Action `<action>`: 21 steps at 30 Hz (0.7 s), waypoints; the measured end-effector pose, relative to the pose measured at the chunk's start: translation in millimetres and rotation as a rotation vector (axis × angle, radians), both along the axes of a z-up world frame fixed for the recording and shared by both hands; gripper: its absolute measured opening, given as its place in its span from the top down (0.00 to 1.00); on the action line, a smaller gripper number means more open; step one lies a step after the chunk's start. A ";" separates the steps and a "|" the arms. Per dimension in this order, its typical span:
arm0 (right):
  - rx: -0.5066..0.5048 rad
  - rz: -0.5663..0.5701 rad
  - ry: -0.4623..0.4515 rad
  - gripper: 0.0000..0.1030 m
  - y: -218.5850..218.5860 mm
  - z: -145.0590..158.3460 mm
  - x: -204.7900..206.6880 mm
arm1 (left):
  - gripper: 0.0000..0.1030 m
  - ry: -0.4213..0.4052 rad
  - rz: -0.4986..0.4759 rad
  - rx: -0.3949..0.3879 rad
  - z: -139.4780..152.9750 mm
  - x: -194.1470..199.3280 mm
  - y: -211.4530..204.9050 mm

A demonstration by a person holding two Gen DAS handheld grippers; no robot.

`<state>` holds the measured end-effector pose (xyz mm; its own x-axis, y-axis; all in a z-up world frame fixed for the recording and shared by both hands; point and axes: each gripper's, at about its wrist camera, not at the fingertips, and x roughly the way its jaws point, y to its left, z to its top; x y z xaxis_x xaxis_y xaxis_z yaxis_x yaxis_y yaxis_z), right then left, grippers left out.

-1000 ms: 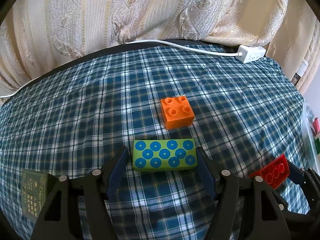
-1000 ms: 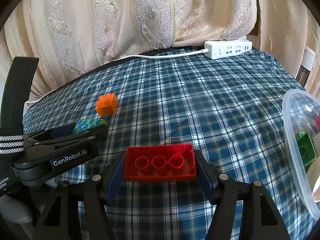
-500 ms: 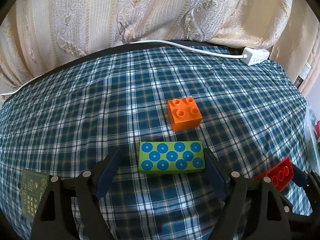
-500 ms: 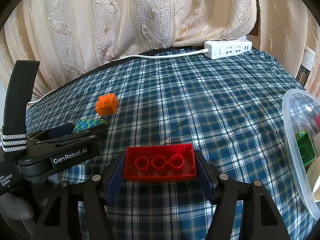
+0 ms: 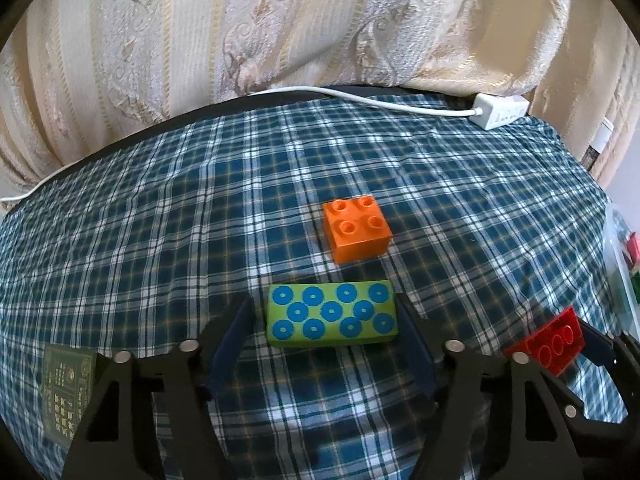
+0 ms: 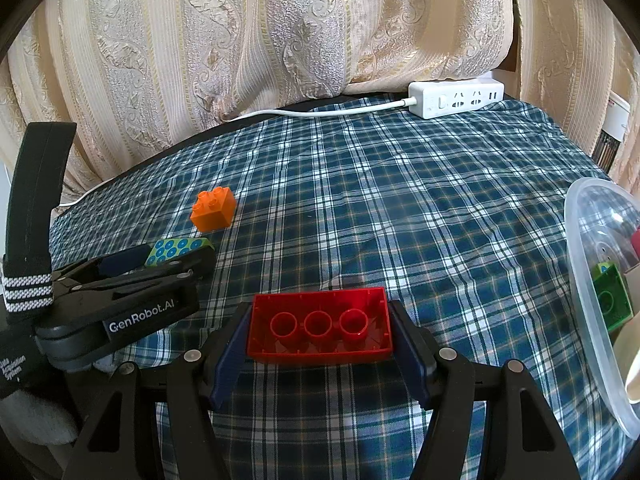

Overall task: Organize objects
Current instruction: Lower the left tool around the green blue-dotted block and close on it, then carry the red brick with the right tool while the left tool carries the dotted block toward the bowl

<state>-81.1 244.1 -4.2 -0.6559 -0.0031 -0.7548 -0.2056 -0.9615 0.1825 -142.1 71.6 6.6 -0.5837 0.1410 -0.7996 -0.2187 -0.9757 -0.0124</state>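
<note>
A green block with blue dots (image 5: 332, 316) lies on the plaid cloth between the fingers of my left gripper (image 5: 325, 300), whose jaws are closing. The right pad is at the block's end, and a sliver of cloth shows beside the left pad. In the right wrist view the same green block (image 6: 180, 248) sits in the left gripper (image 6: 172, 258). My right gripper (image 6: 321, 306) is shut on a red block (image 6: 320, 328), hollow side up, just above the cloth. The red block (image 5: 546, 344) also shows at the left view's lower right. An orange block (image 5: 356, 228) (image 6: 213, 210) stands loose beyond the green one.
A clear plastic container (image 6: 576, 280) at the right edge holds a green block (image 6: 610, 300) and other pieces. A white power strip (image 6: 456, 98) and its cable lie along the far edge under a cream curtain. A dark green card (image 5: 66, 392) lies at the near left.
The left jaws spread wide around the green block, then came back in close to its ends. The right gripper and its red block have not moved.
</note>
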 end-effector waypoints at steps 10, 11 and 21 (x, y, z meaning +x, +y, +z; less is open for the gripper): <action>0.001 0.000 0.000 0.33 -0.4 -0.7 0.2 | 0.40 0.007 -0.003 0.003 1.0 3.0 -0.1; 0.001 0.000 0.000 0.33 -0.3 -0.7 0.2 | 0.40 0.007 -0.003 0.003 1.1 2.9 0.0; -0.010 -0.007 0.006 0.33 1.7 -0.9 1.3 | 0.40 0.007 -0.004 0.026 10.0 16.7 -2.4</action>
